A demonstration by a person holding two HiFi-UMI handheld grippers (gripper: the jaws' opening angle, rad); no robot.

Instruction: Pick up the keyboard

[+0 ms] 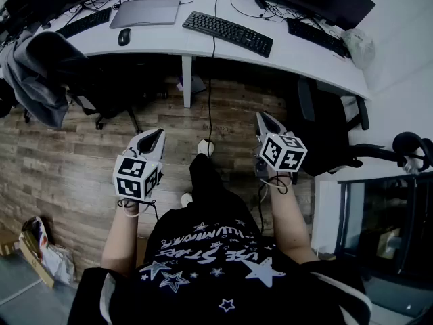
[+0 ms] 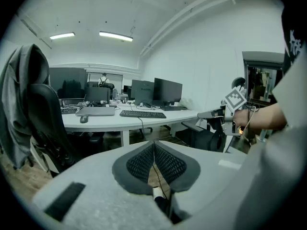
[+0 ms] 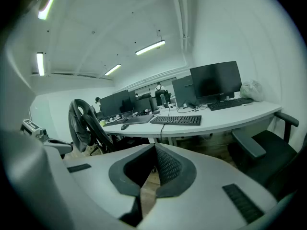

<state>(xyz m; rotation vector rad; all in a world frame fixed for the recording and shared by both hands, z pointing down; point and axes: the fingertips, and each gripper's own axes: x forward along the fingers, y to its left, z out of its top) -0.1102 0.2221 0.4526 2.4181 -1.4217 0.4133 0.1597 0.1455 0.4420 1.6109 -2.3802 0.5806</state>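
A black keyboard (image 1: 228,33) lies on the white desk (image 1: 169,42) ahead of me; it also shows in the left gripper view (image 2: 142,114) and the right gripper view (image 3: 176,120). Both grippers hang over the wooden floor, well short of the desk. My left gripper (image 1: 155,138) is shut with nothing between its pads (image 2: 154,152). My right gripper (image 1: 263,122) is shut and empty too, its tips (image 3: 155,153) meeting. The keyboard's cable drops off the desk edge toward the floor.
On the desk lie a grey laptop (image 1: 145,12), a black mouse (image 1: 124,37), a second keyboard (image 1: 316,36) and monitors. A chair draped with a grey jacket (image 1: 37,73) stands at left, a black office chair (image 1: 331,131) at right. My legs and shoes (image 1: 205,147) are between the grippers.
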